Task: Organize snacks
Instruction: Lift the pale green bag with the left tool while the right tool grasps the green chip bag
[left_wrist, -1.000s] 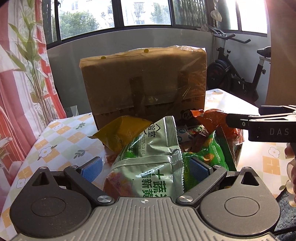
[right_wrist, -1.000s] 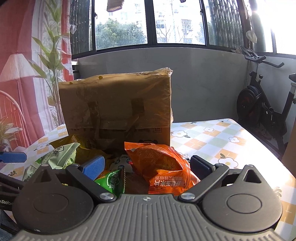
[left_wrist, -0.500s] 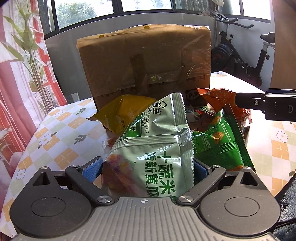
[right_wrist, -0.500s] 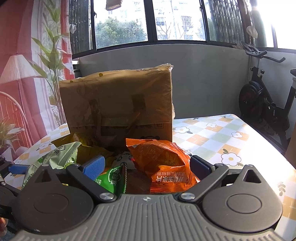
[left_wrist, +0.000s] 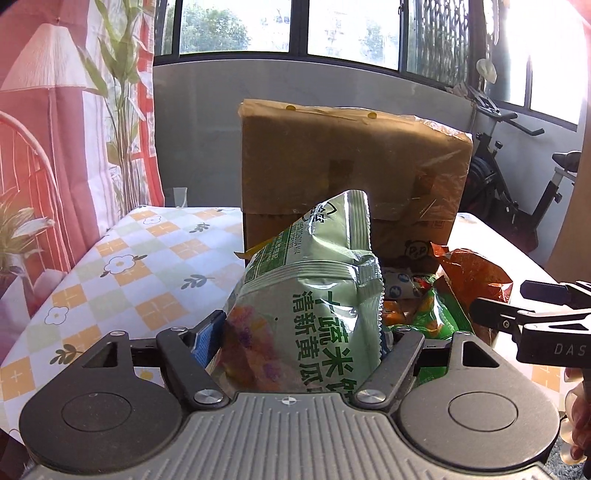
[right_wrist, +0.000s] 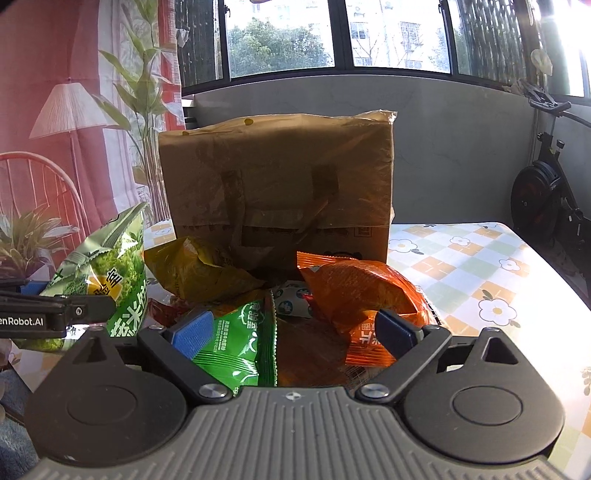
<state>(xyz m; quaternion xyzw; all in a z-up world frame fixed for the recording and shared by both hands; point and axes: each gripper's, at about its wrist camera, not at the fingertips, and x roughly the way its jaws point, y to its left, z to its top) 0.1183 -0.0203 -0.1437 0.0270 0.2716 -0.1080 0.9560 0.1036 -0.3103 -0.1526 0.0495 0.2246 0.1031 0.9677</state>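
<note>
My left gripper (left_wrist: 301, 338) is shut on a pale green snack bag (left_wrist: 314, 288) and holds it lifted above the table; the bag also shows in the right wrist view (right_wrist: 107, 273). My right gripper (right_wrist: 295, 328) is open, its jaws on either side of a bright green packet (right_wrist: 236, 339) and an orange packet (right_wrist: 362, 291) in the snack pile. A yellow packet (right_wrist: 195, 269) lies behind them. A brown paper bag (right_wrist: 280, 188) stands upright behind the pile.
The table (right_wrist: 480, 273) has a checked flower cloth. An exercise bike (right_wrist: 546, 192) stands at the right. A red curtain (left_wrist: 55, 147) hangs at the left. The right gripper shows at the left wrist view's right edge (left_wrist: 517, 314).
My left gripper has lifted the pale green bag up and to the left, away from the pile. My right gripper has stayed open over the orange and green packets.
</note>
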